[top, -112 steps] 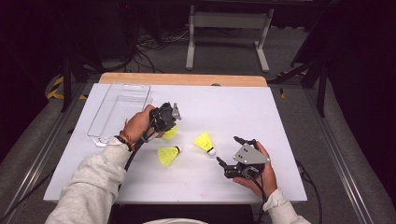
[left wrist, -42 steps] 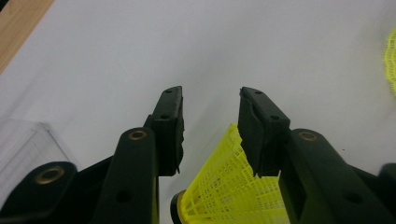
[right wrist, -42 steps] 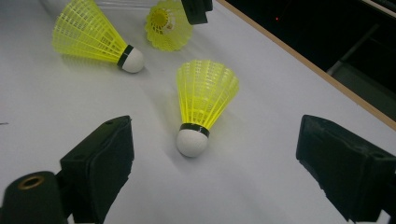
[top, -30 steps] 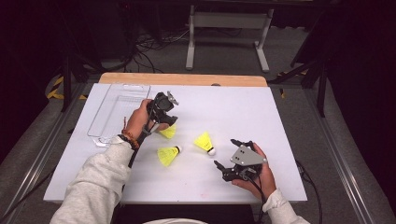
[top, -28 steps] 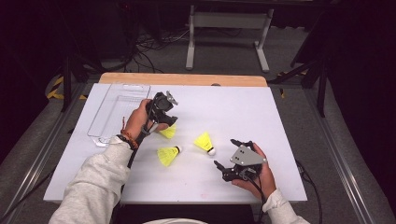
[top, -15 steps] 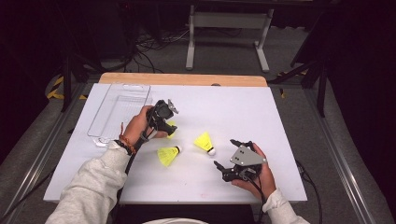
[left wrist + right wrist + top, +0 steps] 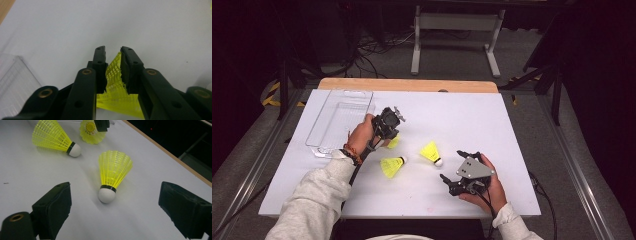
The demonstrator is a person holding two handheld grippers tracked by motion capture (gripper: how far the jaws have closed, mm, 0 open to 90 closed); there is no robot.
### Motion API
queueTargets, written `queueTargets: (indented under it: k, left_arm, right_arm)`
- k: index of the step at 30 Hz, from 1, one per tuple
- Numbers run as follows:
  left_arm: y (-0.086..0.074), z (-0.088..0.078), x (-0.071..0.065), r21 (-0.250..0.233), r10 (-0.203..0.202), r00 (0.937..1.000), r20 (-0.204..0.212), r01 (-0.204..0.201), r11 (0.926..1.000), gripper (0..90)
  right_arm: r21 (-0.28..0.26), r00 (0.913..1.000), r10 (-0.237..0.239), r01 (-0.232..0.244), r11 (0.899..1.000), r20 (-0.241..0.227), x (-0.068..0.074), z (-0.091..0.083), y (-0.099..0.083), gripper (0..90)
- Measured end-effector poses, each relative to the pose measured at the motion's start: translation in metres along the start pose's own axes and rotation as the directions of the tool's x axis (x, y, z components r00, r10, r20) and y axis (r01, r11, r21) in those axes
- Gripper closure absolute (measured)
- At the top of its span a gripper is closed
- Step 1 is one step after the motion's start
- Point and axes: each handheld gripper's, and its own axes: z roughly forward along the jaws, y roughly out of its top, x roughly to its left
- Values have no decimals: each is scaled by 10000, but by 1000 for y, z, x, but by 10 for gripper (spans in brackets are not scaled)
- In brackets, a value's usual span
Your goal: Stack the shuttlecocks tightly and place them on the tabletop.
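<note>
Left gripper view shows the yellow shuttlecock (image 7: 115, 85) pinched by its mesh skirt between the jaws of the left claw (image 7: 113, 53), which have just been closing; its cork end is hidden, so its axis is unclear. It sits on the white counter (image 7: 512, 130), right of the clear tray (image 7: 339, 120). Two more shuttlecocks lie nearer; the right claw (image 7: 115, 202) stands apart, facing one shuttlecock's cork (image 7: 107, 195).

No text, label, brand, number or sign can be read anywhere in these views. The yellow shuttlecocks (image 7: 431, 151), the clear plastic tray (image 7: 337, 120) and the white bench (image 7: 462, 115) all carry plain, unmarked surfaces. The black gripper (image 7: 112, 58) parts show bare screw holes and rivets with no lettering.
</note>
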Motion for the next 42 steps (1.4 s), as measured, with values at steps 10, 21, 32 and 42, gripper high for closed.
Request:
queueTargets:
  k: [10, 21, 32, 42]
  left_arm:
    - [17, 3, 0, 264, -341, 9990, -291, 349, 9990, 887]
    - [25, 5, -6, -38, -487, 9988, -69, 487, 9988, 882]
    - [31, 7, -11, -135, -799, 9968, 56, 800, 9967, 855]
    - [26, -15, -8, -1338, -1187, 9929, -83, 1165, 9841, 500]
  right_arm:
    - [24, 9999, -94, 94, 10000, -80, 1, 0, 1, 120]
    - [58, 9998, -104, 105, 9999, -173, 2, 0, 0, 130]
    - [53, 9998, -53, 55, 10000, -209, 1, 0, 0, 122]
    - [19, 9999, -4, 4, 10000, -157, 0, -1, 0, 117]
